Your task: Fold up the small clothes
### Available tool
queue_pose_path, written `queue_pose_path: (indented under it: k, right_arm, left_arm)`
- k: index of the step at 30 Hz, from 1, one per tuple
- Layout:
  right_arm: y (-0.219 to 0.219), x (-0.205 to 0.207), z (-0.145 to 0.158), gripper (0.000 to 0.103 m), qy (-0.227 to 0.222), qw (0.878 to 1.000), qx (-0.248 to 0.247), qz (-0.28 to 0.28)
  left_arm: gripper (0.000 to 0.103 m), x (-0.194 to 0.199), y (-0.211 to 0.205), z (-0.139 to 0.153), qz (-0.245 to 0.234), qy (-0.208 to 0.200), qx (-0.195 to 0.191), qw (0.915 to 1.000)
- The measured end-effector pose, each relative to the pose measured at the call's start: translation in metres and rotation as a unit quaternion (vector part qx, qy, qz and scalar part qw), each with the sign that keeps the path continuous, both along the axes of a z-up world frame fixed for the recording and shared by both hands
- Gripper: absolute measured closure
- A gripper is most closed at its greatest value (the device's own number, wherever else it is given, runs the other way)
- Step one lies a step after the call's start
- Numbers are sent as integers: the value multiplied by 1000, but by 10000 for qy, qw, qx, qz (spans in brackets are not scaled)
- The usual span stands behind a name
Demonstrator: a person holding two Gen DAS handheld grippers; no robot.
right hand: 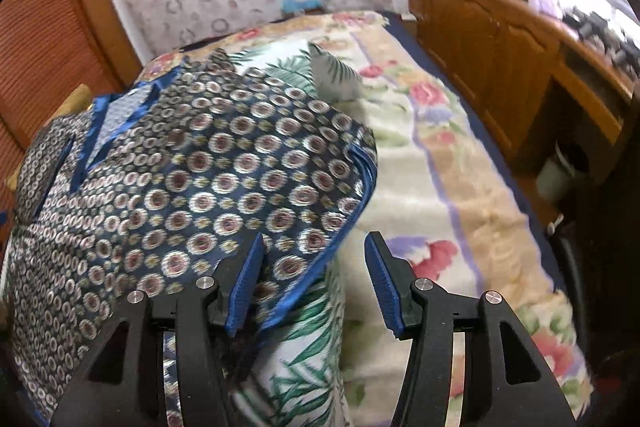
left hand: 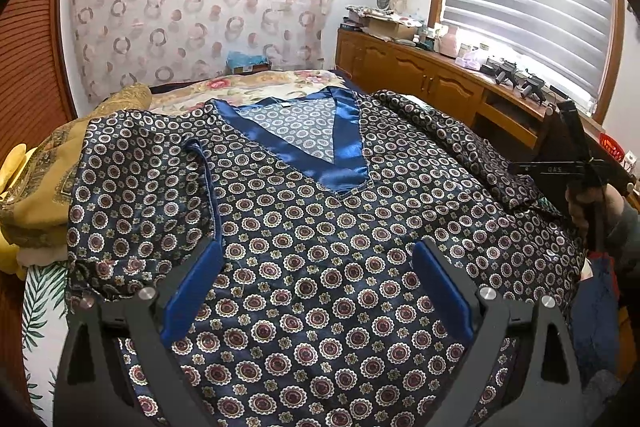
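Satin-like navy fabric, printed all over with small round medallions, makes up a short-sleeved V-neck top (left hand: 320, 227) lying front-up on a bed, its blue-trimmed neckline (left hand: 320, 143) at the far end and its hem toward the near end. On the left side, one sleeve (left hand: 140, 195) is already turned inward across the chest, its blue cuff edge running near to far. The left gripper (left hand: 316, 291) hangs above the lower middle of the top, fingers spread wide and holding nothing. The right gripper (right hand: 314, 283) sits at the blue-edged cuff of the right sleeve (right hand: 312, 187); its fingers are apart, one finger (right hand: 246, 287) resting against the cloth and the other over bare bedding, so nothing is pinched yet. The step in hand appears to be folding this right sleeve inward to match the left. To do it well, close on the cuff hem itself, taking both layers, lift only slightly, and carry it straight across so the fold line runs parallel to the side seam; slippery fabric like this will likely slide, so the left gripper could press the body flat. Under the garment lie a palm-leaf sheet (right hand: 304, 367) and a floral blanket (right hand: 440, 187), with a wooden cabinet (right hand: 500, 67) at the right.
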State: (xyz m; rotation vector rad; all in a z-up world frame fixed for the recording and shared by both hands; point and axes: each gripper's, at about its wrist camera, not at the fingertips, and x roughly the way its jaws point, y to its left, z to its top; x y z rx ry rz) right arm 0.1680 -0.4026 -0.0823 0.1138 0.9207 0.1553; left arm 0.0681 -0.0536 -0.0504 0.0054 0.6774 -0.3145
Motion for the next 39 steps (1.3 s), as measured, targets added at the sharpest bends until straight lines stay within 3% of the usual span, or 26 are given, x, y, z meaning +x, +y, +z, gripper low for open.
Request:
queue_pose_path:
  k: [4, 6, 9, 11, 14, 22, 28, 34, 39]
  right_arm:
    - [-7, 4, -2, 50, 57, 9996, 292, 13]
    - [-8, 7, -2, 55, 74, 9992, 390, 87]
    - [-5, 6, 0, 76, 50, 9985, 492, 251]
    - [1, 5, 5, 90, -51, 9993, 230, 296]
    - [7, 3, 11, 99, -204, 9992, -162, 314]
    - [38, 2, 58, 100, -927, 9928, -331, 676]
    - [107, 7, 97, 101, -1389, 9788, -341, 1464]
    - [184, 4, 110, 101, -1549, 9614, -452, 2230]
    - [187, 8, 108, 97, -1564, 9647, -577, 2039]
  left_arm:
    - [6, 0, 0, -2, 2, 28, -45, 10000]
    - [6, -1, 1, -3, -2, 35, -56, 10000]
    - [6, -1, 2, -4, 10, 51, -63, 10000]
    - [6, -1, 4, -4, 21, 55, -81, 10000]
    - [6, -2, 7, -5, 35, 52, -102, 9999]
    - [6, -3, 19, -4, 161, 33, -187, 9997]
    - [6, -4, 25, -4, 226, 20, -236, 9995]
    - [6, -6, 33, -5, 289, 33, -283, 9992]
    - [6, -7, 34, -6, 275, 34, -285, 9992]
